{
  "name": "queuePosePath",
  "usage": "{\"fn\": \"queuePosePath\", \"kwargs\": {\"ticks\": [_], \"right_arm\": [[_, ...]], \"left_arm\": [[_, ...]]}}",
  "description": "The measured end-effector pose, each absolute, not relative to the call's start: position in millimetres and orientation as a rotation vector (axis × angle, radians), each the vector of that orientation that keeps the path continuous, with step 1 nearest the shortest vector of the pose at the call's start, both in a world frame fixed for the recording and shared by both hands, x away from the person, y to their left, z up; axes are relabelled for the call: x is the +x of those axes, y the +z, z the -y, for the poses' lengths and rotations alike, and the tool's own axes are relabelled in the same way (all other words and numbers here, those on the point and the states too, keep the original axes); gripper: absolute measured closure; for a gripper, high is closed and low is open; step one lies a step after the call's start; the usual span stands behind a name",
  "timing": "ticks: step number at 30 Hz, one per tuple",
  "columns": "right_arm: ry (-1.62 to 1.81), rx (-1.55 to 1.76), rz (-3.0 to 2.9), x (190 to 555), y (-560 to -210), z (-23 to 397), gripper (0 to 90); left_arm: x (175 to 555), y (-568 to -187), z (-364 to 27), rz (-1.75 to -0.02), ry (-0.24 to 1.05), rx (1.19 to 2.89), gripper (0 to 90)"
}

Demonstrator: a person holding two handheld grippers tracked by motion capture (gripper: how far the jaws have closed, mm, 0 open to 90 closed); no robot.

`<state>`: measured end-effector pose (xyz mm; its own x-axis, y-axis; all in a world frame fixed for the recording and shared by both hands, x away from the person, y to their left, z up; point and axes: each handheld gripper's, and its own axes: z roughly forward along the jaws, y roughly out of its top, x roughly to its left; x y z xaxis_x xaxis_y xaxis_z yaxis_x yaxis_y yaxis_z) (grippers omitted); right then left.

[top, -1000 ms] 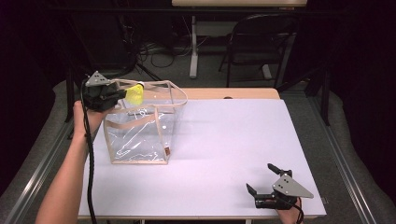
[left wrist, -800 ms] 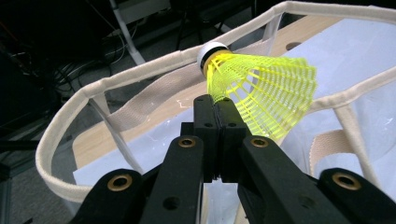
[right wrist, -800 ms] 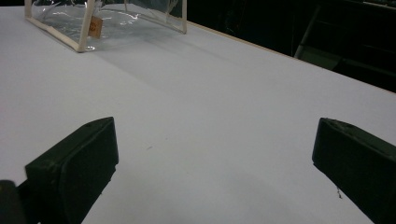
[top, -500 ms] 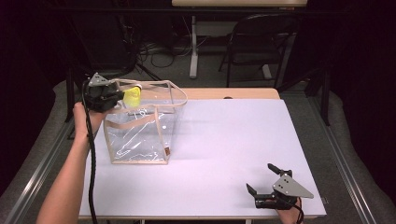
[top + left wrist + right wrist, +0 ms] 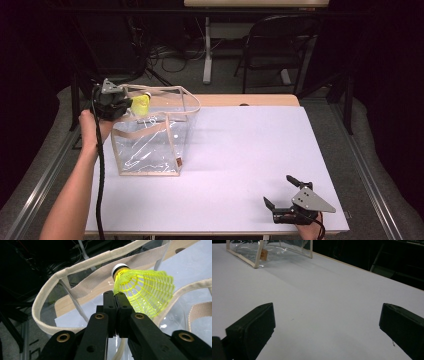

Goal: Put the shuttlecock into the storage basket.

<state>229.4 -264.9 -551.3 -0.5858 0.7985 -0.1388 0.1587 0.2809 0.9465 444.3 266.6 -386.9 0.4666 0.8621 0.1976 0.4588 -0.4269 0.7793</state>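
Observation:
A yellow mesh shuttlecock [image 5: 140,104] with a white-tipped cork hangs over the open top of a clear plastic bag [image 5: 150,145] with beige trim and straps, standing at the table's left. My left gripper [image 5: 128,104] is shut on the edge of the shuttlecock's skirt. In the left gripper view the jaws meet at the gripper tip [image 5: 116,296], the shuttlecock [image 5: 145,292] tilts up to the right, and the bag's beige strap [image 5: 75,267] curves behind it. My right gripper [image 5: 278,190] rests open near the table's front right corner, its jaws wide apart [image 5: 327,317] over bare white tabletop, the bag [image 5: 269,250] far off.
The white table [image 5: 250,150] has a wooden strip along its far edge. A black chair [image 5: 280,45] and a desk leg stand on the floor beyond it. Metal rails run along both sides of the table.

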Motion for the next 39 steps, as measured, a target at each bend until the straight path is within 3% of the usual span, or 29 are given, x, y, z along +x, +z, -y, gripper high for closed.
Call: {"fn": "queuePosePath", "kwargs": {"ticks": [9, 15, 28, 39], "right_arm": [[1.323, 0.858, -1.932, 229.5, -551.3, 265.0, 0.0], [1.323, 0.86, -1.933, 229.7, -551.5, 264.8, 0.0], [1.322, 0.857, -1.932, 229.4, -551.3, 264.8, 0.0], [1.322, 0.855, -1.933, 229.4, -551.8, 265.9, 0.0]], "left_arm": [[446.2, -389.2, -264.7, -1.12, 0.786, 2.064, 83.0], [443.0, -387.0, -261.8, -1.11, 0.823, 2.065, 69.2], [428.3, -383.0, -265.6, -1.09, 0.78, 1.958, 22.8], [408.4, -388.2, -264.6, -1.023, 0.76, 1.909, 11.6]]}}
